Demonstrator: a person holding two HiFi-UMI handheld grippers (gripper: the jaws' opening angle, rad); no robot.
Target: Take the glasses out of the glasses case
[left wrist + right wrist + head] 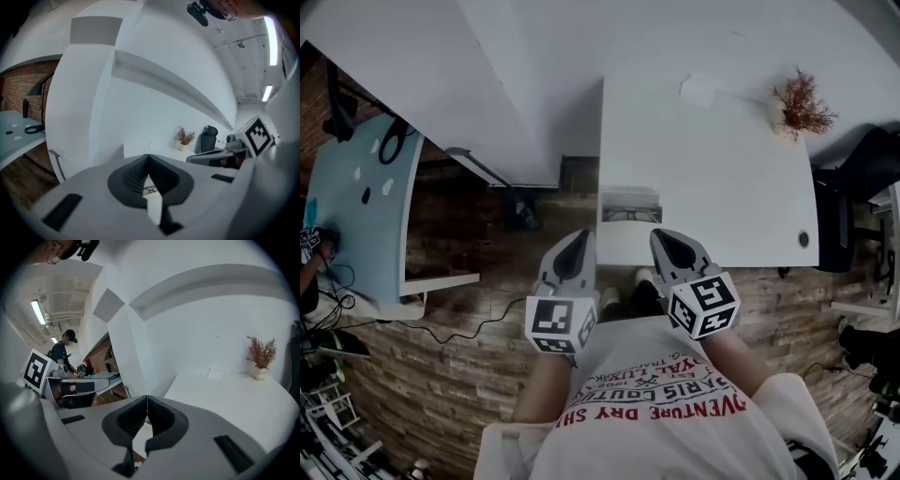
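The glasses case (630, 204) lies at the near edge of the white table (722, 178), a pale box with dark frames showing in it. Both grippers hover side by side just short of that edge, in front of the person's chest. My left gripper (578, 242) points at the case's left end, jaws shut with nothing between them. My right gripper (666, 240) points at its right end, also shut and empty. The left gripper view shows its shut tips (149, 157) with a sliver of the case (150, 190) below them. In the right gripper view the shut tips (147, 398) cover the case.
A dried plant in a small pot (802, 103) and a white slip of paper (703, 89) sit at the table's far side. A light blue desk (356, 197) stands left, a black chair (862, 169) right. A person (63, 355) works far off.
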